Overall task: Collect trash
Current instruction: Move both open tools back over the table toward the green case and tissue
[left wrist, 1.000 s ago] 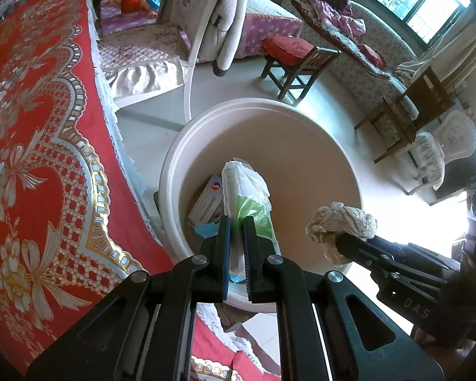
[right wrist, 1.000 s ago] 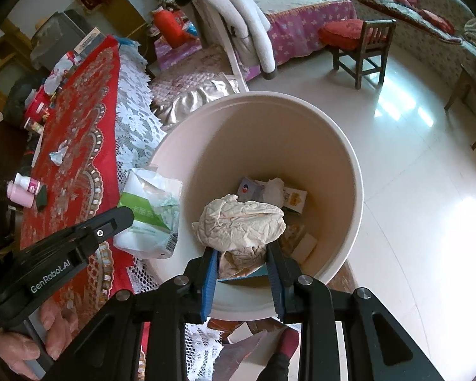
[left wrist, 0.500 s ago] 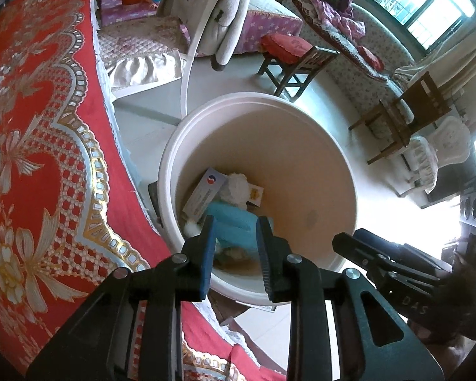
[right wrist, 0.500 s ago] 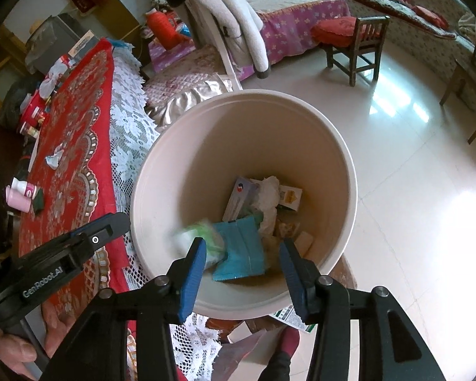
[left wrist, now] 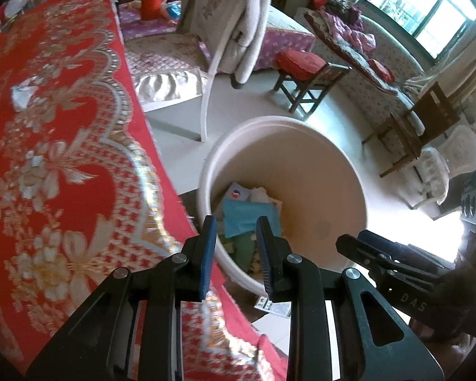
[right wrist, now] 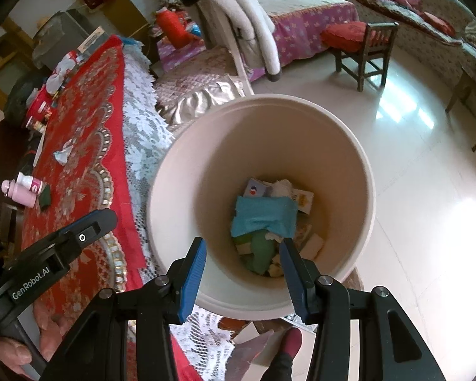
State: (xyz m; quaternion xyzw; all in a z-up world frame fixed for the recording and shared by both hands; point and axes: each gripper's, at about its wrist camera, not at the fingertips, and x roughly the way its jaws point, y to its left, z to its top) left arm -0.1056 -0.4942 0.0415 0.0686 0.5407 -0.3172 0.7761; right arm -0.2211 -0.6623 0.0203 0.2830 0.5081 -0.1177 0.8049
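A large cream bin stands on the floor beside the red-clothed table; it also shows in the left wrist view. Inside lie a blue wrapper, a green-and-white packet, a small carton and other trash. My right gripper is open and empty above the bin's near rim. My left gripper is open and empty above the bin's edge by the table. A crumpled white scrap lies on the cloth, also in the left wrist view.
A pink bottle, a green pad and red containers sit on the table. A white chair draped with clothing, a wooden stool with red cushion and a sofa stand beyond. Papers lie on the floor under the bin.
Both grippers opened and dropped their loads into the bin: the left let go of the green-and-white packet, the right the crumpled paper. Both have drawn back slightly toward the table.
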